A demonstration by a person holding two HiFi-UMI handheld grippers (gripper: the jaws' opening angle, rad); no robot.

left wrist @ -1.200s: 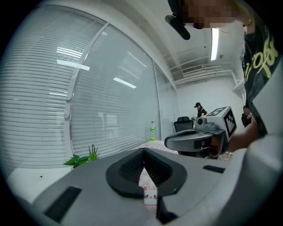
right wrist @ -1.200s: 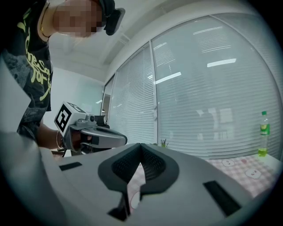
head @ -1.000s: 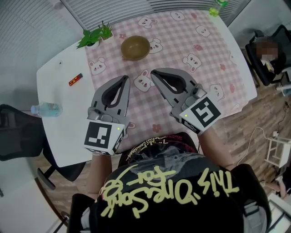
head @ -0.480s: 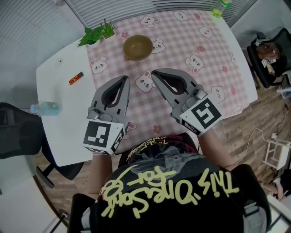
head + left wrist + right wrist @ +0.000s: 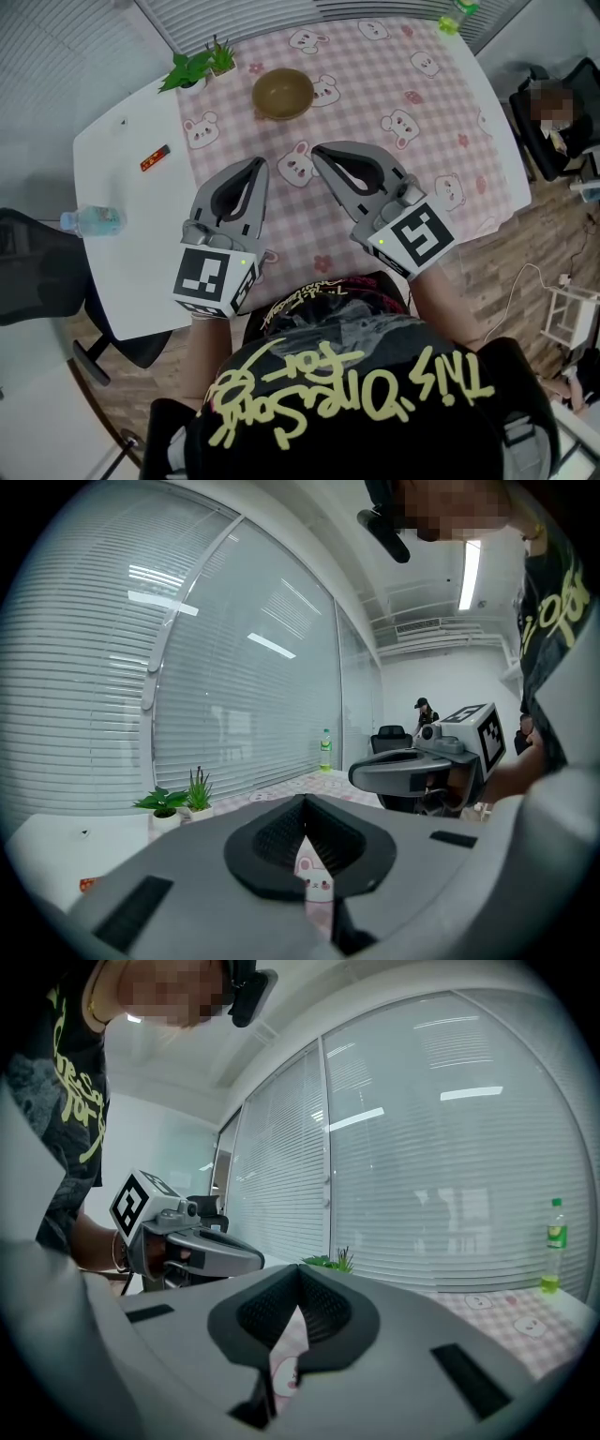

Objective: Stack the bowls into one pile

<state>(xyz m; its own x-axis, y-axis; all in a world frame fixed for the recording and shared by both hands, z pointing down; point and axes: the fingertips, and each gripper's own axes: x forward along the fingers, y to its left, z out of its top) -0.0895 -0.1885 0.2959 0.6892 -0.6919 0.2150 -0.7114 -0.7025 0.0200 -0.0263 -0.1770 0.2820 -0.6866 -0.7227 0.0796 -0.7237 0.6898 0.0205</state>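
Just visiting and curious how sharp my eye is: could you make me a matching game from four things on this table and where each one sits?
Things:
1. bowl
2. potted plant
3. clear bottle
4. green bottle

Places:
A. left edge of the white table
B. far right corner of the checked cloth
C. on the cloth, far middle
D. cloth's far left corner

Pairs: 1-C, 2-D, 3-A, 4-B

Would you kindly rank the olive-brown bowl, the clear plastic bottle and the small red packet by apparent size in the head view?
Largest: the olive-brown bowl.
Second: the clear plastic bottle, about as long but much narrower.
Smallest: the small red packet, by far.
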